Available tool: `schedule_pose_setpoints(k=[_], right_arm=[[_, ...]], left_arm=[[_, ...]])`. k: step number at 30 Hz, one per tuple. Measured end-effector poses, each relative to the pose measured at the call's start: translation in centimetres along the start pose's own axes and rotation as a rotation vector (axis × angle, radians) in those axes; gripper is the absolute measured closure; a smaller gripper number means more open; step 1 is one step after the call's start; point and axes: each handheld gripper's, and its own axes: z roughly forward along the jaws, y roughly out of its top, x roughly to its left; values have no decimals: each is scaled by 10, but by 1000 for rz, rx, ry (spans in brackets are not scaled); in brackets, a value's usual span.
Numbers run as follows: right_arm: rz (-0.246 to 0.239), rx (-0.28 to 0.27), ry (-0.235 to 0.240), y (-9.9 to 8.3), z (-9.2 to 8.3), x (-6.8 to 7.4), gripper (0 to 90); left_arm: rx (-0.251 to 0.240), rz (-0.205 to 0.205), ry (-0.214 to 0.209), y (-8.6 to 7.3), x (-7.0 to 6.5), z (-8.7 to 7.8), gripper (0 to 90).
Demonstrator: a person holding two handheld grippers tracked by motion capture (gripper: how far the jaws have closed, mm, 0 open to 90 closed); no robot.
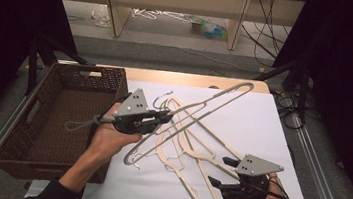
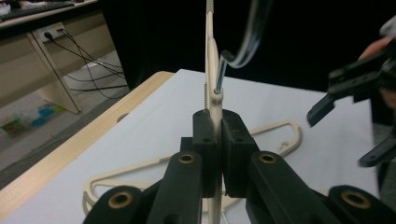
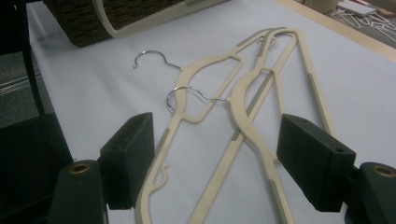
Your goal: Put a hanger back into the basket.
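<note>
Left gripper [image 1: 166, 116] clamps lifted hanger [image 1: 198, 111]; basket [image 1: 54, 96] beside, hangers [image 1: 193, 157] beneath.

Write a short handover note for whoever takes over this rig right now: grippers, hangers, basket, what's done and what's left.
Left gripper: shut on one cream hanger, gripping it near the hook and holding it above the table.
Right gripper: open, nothing between the jaws, near the table's front edge.
Other hangers: a tangled pile flat on the white table.
Basket: at the table's left side, nothing in it that I can see.
Done: one hanger picked up.
Left: probably drop it into the basket, then move the rest.
</note>
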Motion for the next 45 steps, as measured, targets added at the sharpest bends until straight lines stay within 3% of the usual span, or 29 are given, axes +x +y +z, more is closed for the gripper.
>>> schedule_pose_setpoints(k=[2,6,10,17,25,26,29,30,31,32,37,45], right_arm=[[1,-1,0,-1,0,0,289],[6,8,4,-4,2,0,288],[2,20,14,-5,3,0,289],[10,21,7,-8,2,-4,289],[13,27,7,-10,3,-4,288],[14,29,7,-10,4,-4,289],[15,36,6,-11,5,-5,288],[17,39,9,-11,5,-5,288],[16,39,12,-11,5,-5,288],[16,40,13,-11,5,-5,288],[13,39,9,-12,6,-6,289],[14,48,14,-13,8,-5,288]], left_arm=[[-7,-24,-7,3,1,-4,854],[-42,-129,-47,21,8,-32,854],[-54,-165,-55,34,13,-51,854],[-49,-135,26,47,28,-89,854],[-68,-178,160,25,65,-133,854],[-56,-186,193,22,70,-140,854],[-58,-180,221,17,79,-149,854],[-56,-152,261,10,88,-158,854],[-49,-151,271,6,90,-162,854],[-26,-60,280,3,99,-167,854],[5,-90,315,-20,112,-178,854],[76,-99,353,-49,124,-187,854]])
